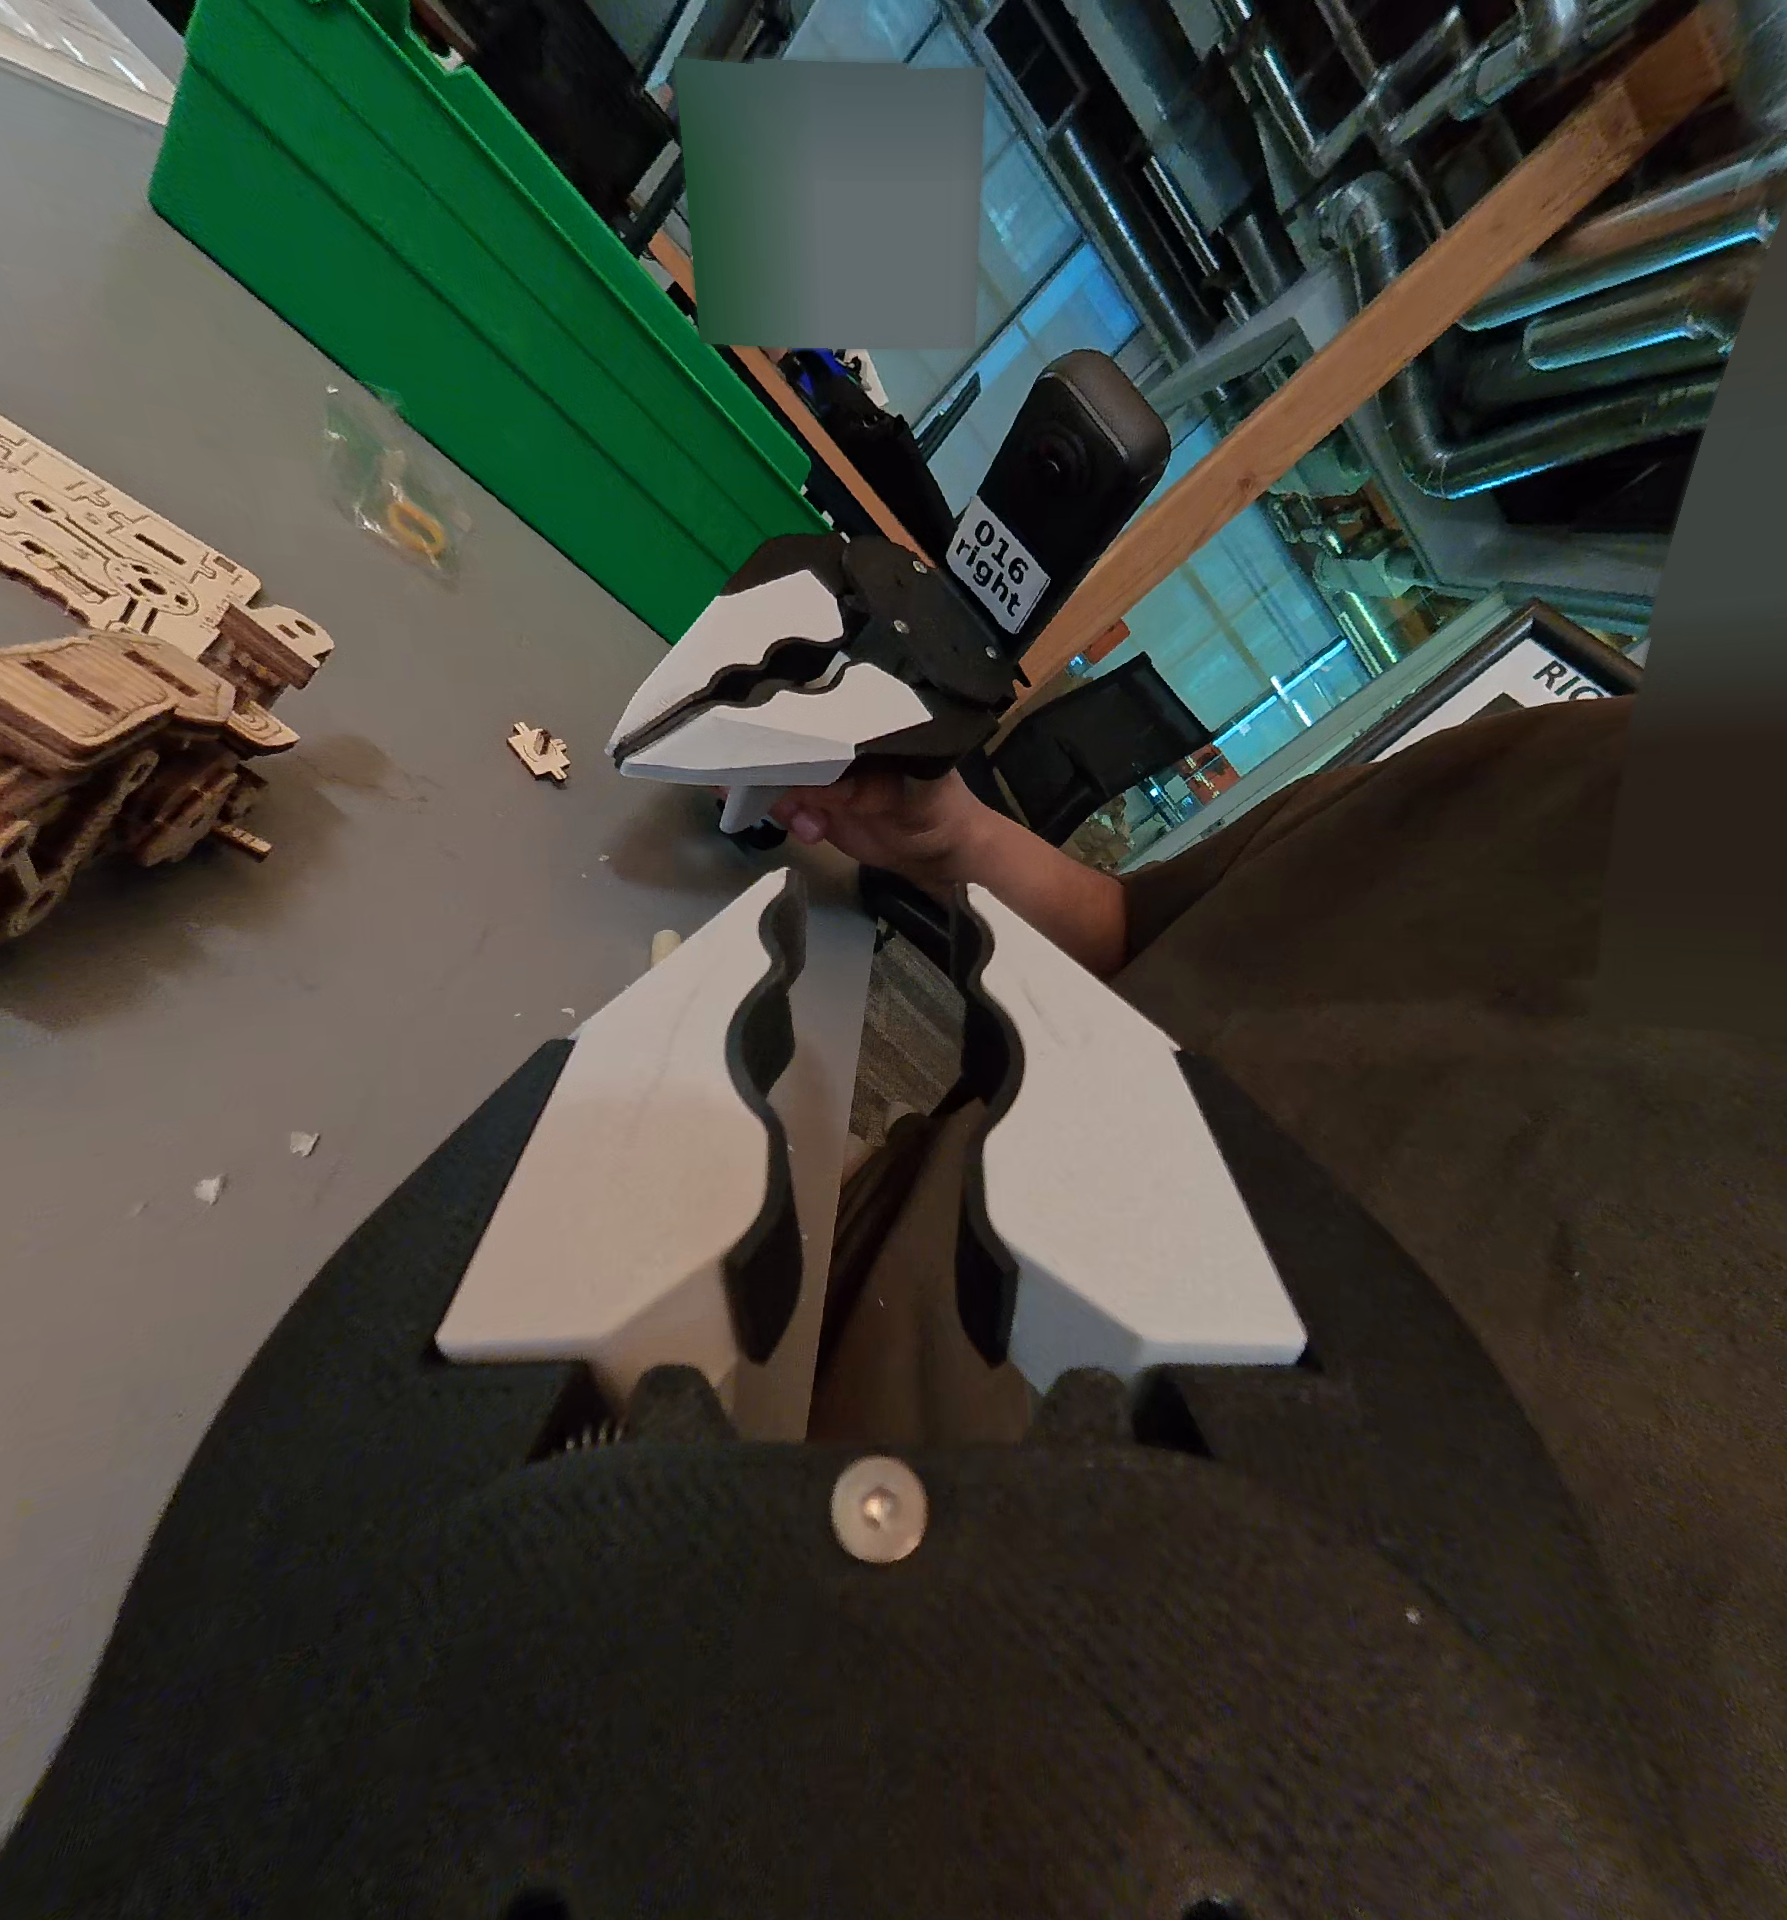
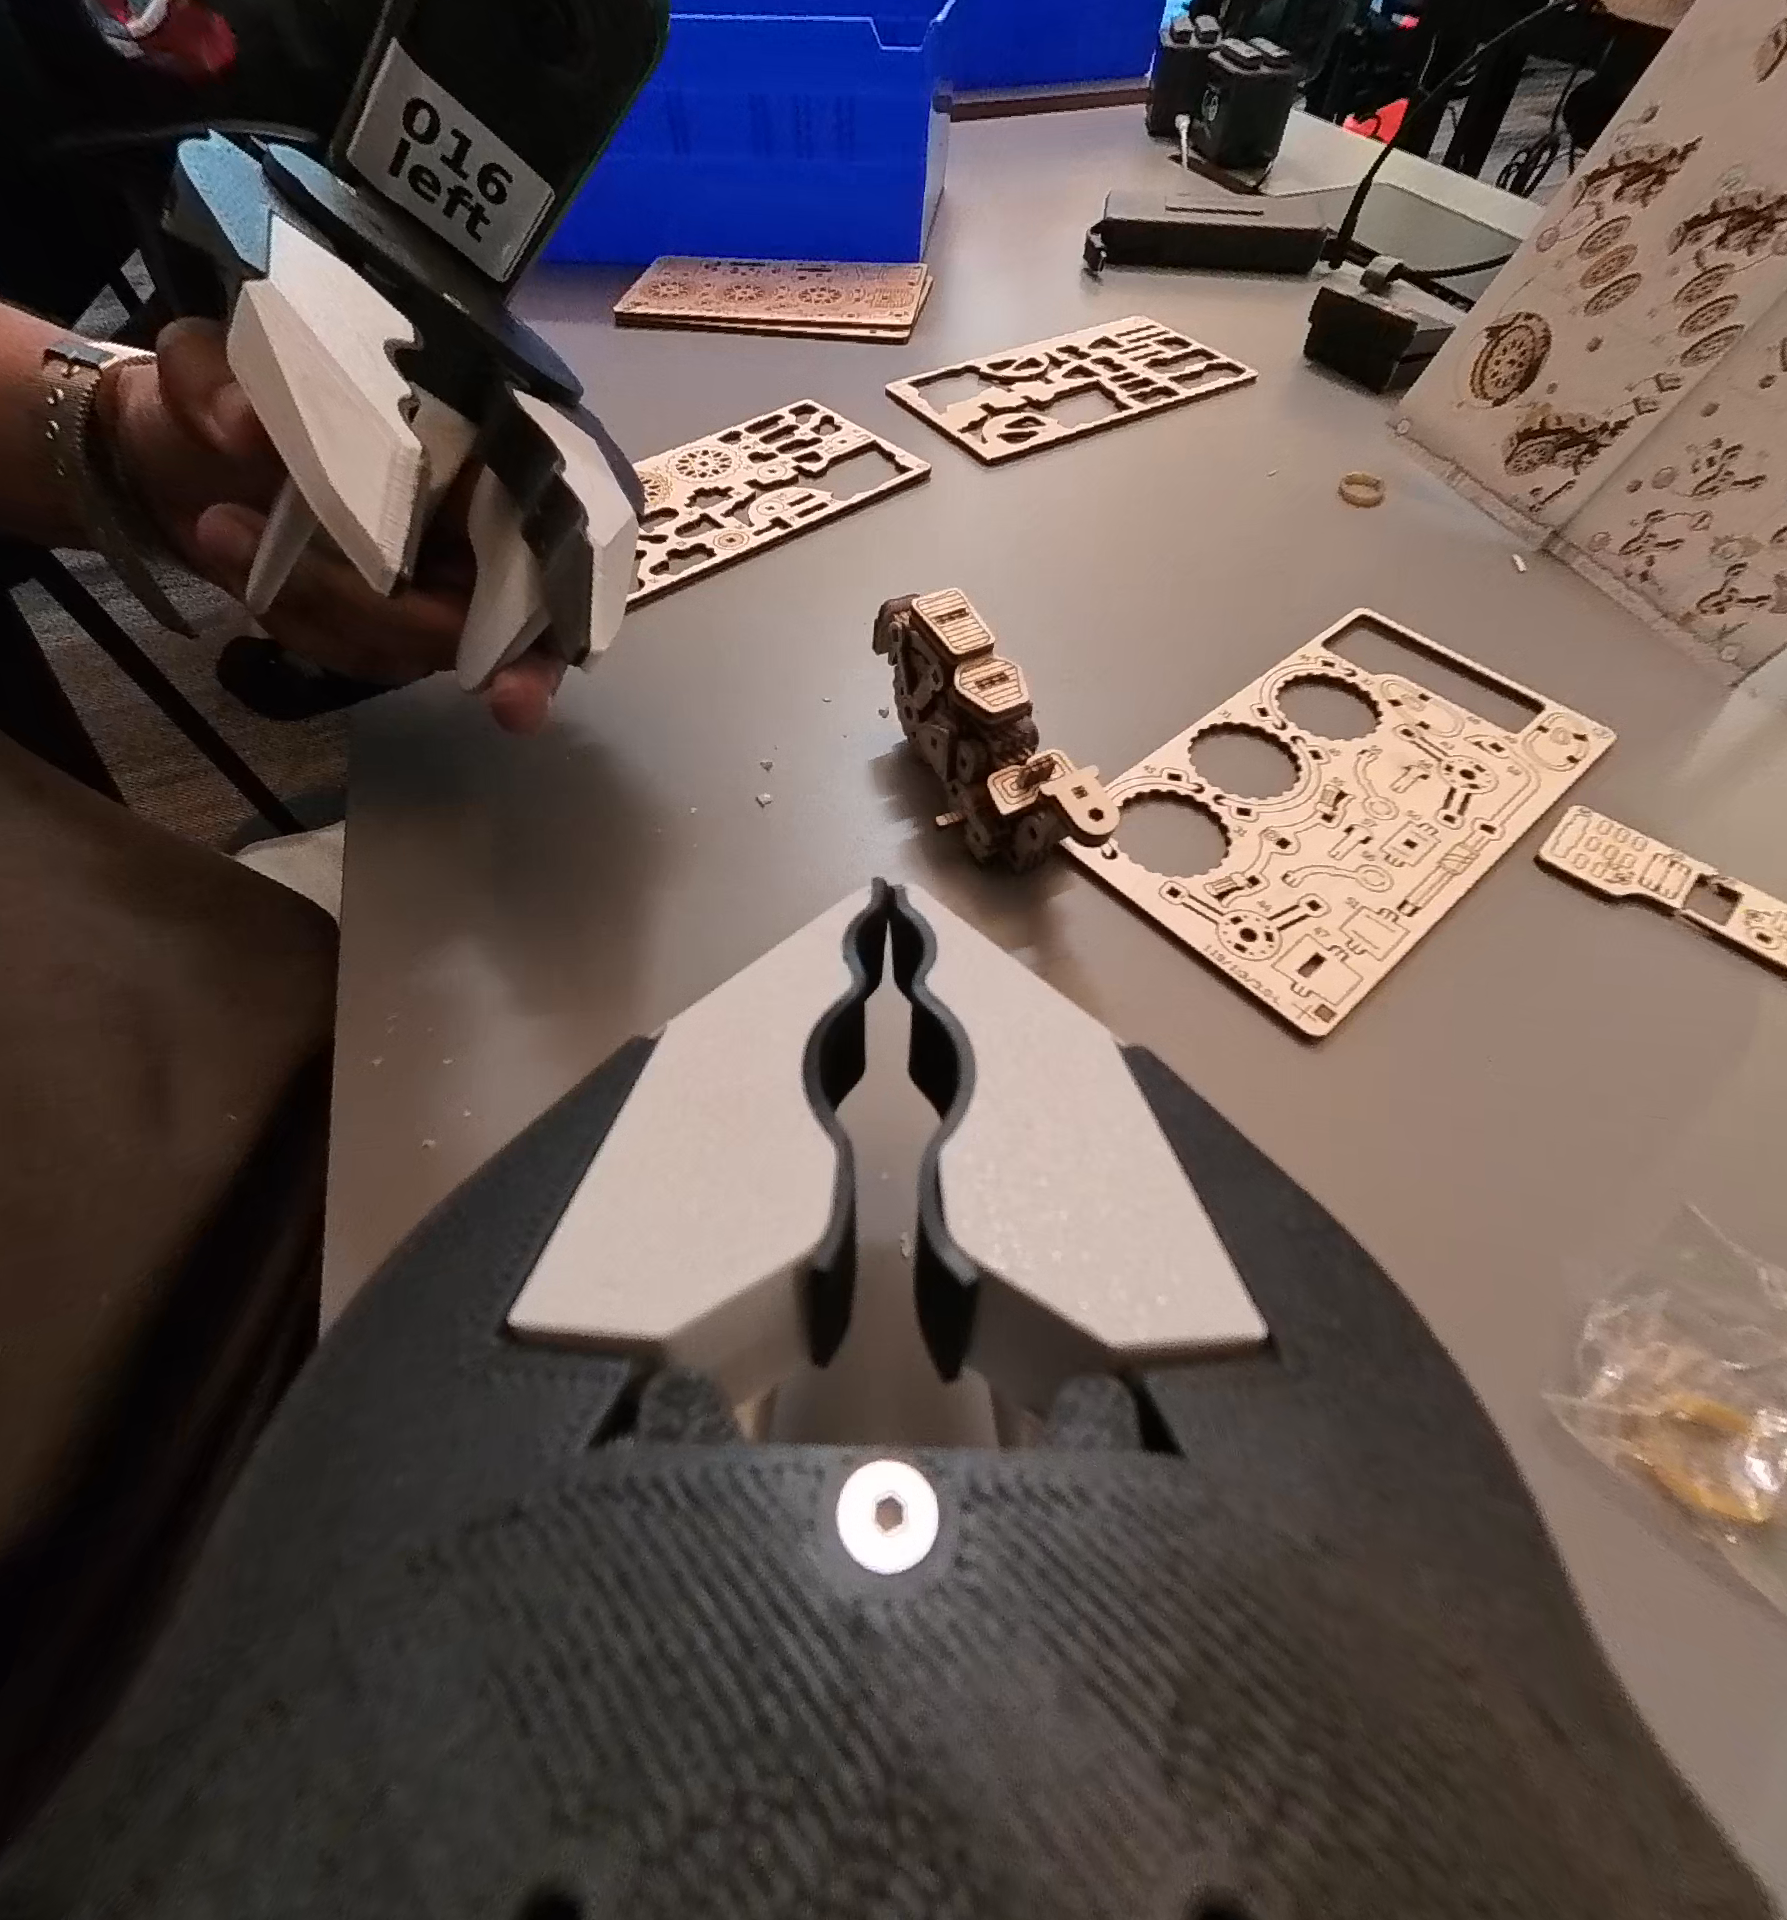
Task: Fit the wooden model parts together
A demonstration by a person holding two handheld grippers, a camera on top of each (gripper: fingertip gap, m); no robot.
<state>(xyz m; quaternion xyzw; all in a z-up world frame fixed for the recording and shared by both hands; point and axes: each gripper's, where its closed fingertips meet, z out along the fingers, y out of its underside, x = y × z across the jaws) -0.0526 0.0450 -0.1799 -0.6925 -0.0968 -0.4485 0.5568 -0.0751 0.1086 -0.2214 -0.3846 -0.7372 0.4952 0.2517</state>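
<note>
Clearly empty, right gripper (image 2: 884, 899) pressed together and left gripper (image 1: 873, 894) spread, either could topple the half-built model (image 2: 982, 727) through a careless reach.

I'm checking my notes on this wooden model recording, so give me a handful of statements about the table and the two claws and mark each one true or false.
1. The right claw is shut with nothing between its fingers. True.
2. The left claw is clamped on a wooden part. False: its fingers stand apart and hold nothing.
3. The half-built wooden model sits on the grey table, not gripped by either claw. True.
4. The model is inside the blue bin. False: it sits on the open table, well in front of the bin.
5. The punched sheet with three round toothed holes lies flat beside the model. True.
6. The small loose wooden piece is held in the right claw. False: it lies on the table.
</note>
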